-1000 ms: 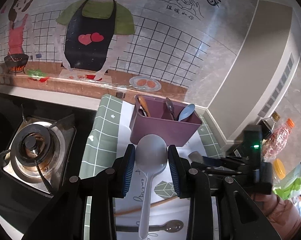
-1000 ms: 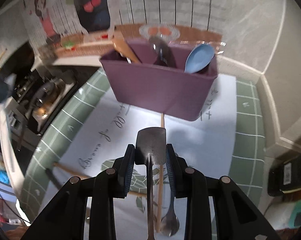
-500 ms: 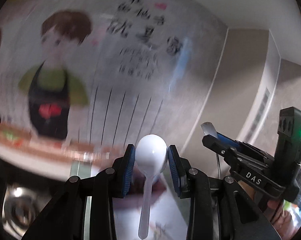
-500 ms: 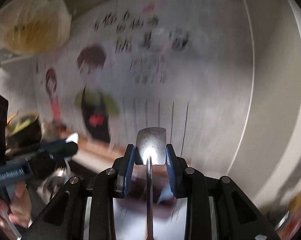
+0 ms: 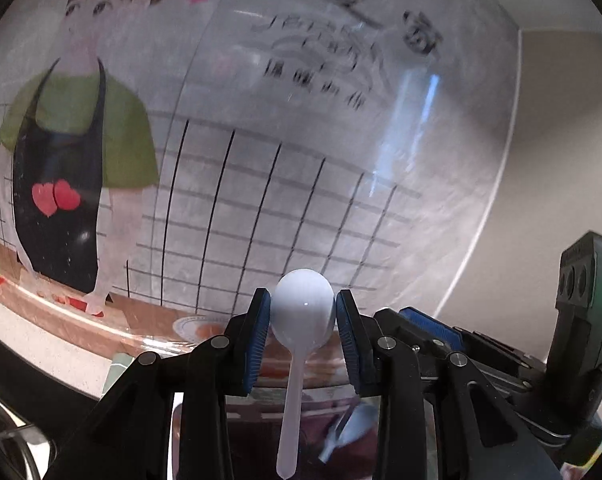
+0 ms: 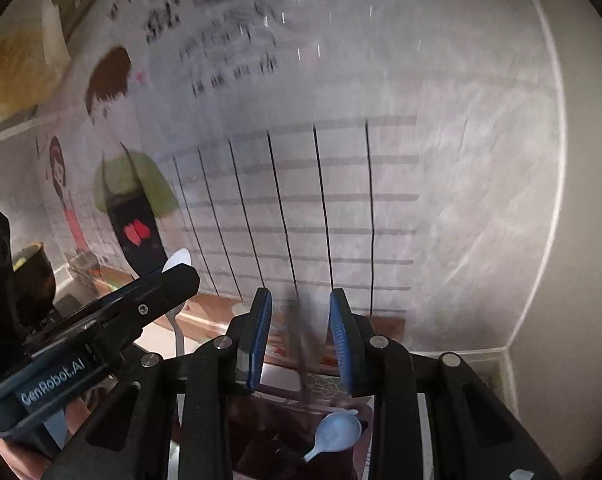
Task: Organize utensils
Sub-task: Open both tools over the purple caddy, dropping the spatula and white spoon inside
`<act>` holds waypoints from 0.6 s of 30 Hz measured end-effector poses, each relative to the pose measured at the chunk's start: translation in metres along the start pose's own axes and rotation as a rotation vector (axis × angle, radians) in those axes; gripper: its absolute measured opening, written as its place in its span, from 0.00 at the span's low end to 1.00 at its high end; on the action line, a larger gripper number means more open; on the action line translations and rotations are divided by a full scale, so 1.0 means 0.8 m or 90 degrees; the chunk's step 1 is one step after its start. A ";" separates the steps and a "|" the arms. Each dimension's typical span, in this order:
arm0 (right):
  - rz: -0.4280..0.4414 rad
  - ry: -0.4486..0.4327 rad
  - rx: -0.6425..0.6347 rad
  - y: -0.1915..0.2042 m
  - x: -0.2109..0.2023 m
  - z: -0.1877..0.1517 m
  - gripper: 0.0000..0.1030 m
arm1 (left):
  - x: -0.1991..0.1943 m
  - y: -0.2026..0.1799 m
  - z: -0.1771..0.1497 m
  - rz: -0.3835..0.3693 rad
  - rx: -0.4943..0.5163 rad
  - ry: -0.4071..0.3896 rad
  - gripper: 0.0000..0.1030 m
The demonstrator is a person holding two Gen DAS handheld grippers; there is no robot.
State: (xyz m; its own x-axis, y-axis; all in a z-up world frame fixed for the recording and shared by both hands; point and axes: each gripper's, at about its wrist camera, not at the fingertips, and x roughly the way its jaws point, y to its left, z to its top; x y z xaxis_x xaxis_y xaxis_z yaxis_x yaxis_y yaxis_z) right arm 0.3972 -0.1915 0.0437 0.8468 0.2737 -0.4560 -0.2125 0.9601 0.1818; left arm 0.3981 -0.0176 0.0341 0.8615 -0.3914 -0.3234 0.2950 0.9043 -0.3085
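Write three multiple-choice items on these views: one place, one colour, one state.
1. The light blue spoon lies: A on a stove; B in the purple holder; C between fingers.
2. The left gripper's finger pads are: A red; B green; C blue.
3. The left gripper is: A shut on the white spoon's bowl; B open, empty; C shut on a fork.
Key: B, its bowl pokes from the holder; C, blue ribbed pads show; A, both pads press the bowl, handle hanging down.

My left gripper (image 5: pixel 303 316) holds the spoon (image 5: pixel 301 320) above the utensil box (image 6: pixel 285 444), right gripper (image 6: pixel 299 320) beside it; another spoon (image 6: pixel 335 434) lies in the box, wall (image 5: pixel 301 160) behind.
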 end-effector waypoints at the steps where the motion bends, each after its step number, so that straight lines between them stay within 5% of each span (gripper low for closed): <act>1: 0.003 0.010 -0.003 0.001 0.011 -0.003 0.27 | 0.007 0.005 -0.007 0.004 0.000 0.003 0.34; 9: 0.012 0.087 0.011 -0.010 0.043 -0.036 0.26 | 0.029 0.039 -0.052 0.030 -0.027 0.063 0.36; 18: -0.085 0.021 0.090 -0.041 -0.035 -0.040 0.85 | 0.001 0.040 -0.043 0.029 -0.036 0.072 0.47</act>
State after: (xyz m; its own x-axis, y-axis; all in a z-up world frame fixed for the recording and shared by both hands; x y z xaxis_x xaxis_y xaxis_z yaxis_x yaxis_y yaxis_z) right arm 0.3646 -0.2289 0.0230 0.8459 0.1480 -0.5123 -0.0265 0.9712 0.2369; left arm 0.3943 0.0053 -0.0071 0.8207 -0.3693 -0.4361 0.2294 0.9119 -0.3404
